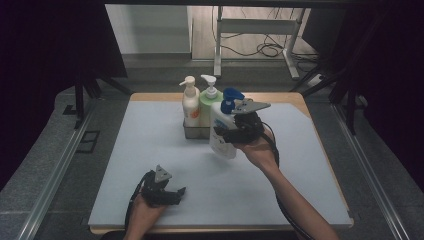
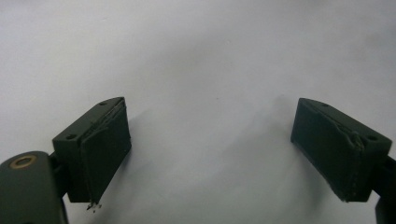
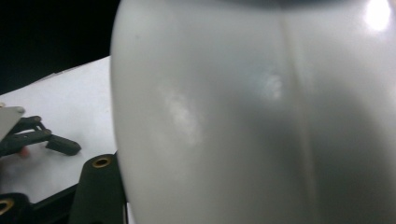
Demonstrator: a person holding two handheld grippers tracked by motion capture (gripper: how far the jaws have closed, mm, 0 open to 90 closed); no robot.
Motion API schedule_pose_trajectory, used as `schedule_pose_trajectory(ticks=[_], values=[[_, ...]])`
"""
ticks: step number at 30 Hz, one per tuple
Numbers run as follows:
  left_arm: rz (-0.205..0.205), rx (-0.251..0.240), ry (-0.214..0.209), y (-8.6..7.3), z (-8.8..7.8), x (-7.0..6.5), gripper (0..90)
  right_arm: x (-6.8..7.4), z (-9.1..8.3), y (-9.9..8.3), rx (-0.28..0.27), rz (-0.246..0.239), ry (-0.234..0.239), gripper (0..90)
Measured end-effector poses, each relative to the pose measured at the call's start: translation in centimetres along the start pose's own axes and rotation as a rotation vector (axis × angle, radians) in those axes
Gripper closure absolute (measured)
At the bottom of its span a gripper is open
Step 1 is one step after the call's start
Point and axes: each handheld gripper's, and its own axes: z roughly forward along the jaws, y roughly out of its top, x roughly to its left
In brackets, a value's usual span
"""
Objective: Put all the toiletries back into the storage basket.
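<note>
White plastic fills the space between the jaws of the right gripper (image 1: 231, 131): a pump bottle (image 1: 221, 131) with a blue pump head, clamped round its body and held clear of the mat (image 1: 150, 150), tilted a little, with its base lower than the gripper and its pump head above it. In the right gripper view the bottle's smooth side (image 3: 261, 116) sits right up against the camera, pressed between the jaws. Just beyond the held bottle, on its far left side, a small metal rack (image 1: 192, 131) carries a cream bottle (image 1: 190, 102) and a green bottle (image 1: 209, 102), both upright and side by side. The left gripper (image 1: 172, 194) rests low on the mat, well apart from the right one and nearer the person. Its jaws stand wide apart with bare mat (image 2: 210, 93) between them, and its pads (image 2: 105, 149) touch nothing.
</note>
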Motion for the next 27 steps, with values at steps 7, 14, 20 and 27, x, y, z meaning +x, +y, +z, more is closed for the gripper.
schedule_pose_trajectory(ticks=[7, 14, 20, 27], values=[[0.0, 0.0, 0.0, 0.0, 0.0, 0.0, 11.6, -1.3, -0.6, 0.1, 0.003, 0.014, -0.037, 38.4], [0.0, 0.0, 0.0, 0.0, 0.0, 0.0, 11.6, -2.1, -1.3, 0.4, -0.006, 0.022, -0.063, 38.4], [0.0, 0.0, 0.0, 0.0, 0.0, 0.0, 11.6, -3.0, -1.7, 0.8, -0.008, 0.029, -0.096, 38.5], [0.0, 0.0, 0.0, 0.0, 0.0, 0.0, 11.6, -3.9, -1.8, 1.1, -0.011, 0.042, -0.118, 38.5]])
